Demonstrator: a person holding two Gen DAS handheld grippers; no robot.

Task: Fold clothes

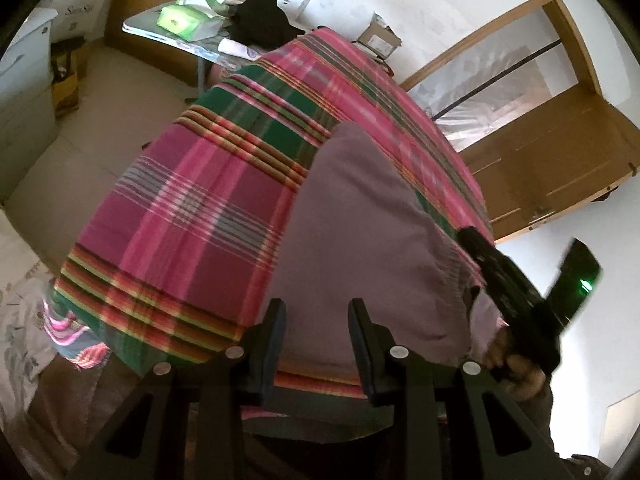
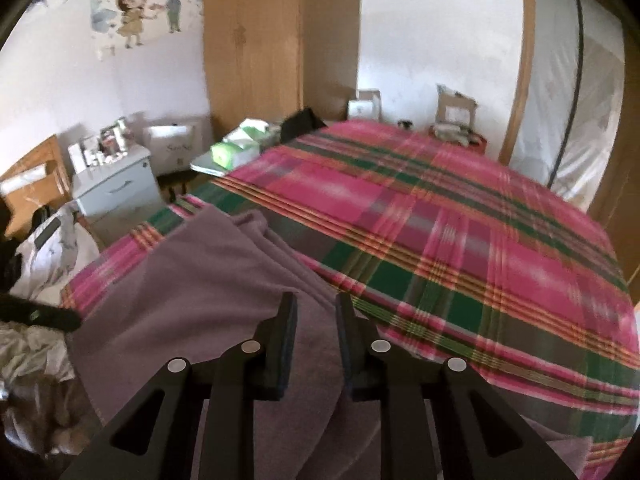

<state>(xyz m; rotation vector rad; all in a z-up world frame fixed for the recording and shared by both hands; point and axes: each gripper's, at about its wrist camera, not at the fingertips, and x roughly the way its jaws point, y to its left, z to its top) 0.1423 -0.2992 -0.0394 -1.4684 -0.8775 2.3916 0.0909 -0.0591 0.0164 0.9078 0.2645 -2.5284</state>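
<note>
Bedroom with a pink and green plaid bedspread (image 2: 460, 240), a mauve garment (image 2: 192, 288) lying on its near edge.

My left fingers (image 1: 318, 344) stand parted above the mauve garment (image 1: 360, 248), gripping nothing that I can make out. My right fingers (image 2: 316, 340) are parted by a narrower gap, with a ridge of the garment's cloth running between them; I cannot tell whether they pinch it. From the left camera, my right gripper (image 1: 516, 292) sits at the garment's far side, held in my hand (image 1: 516, 364). A side table (image 2: 204, 166) with green tissue packs (image 2: 234, 152) stands beyond the bed's far corner.
</note>
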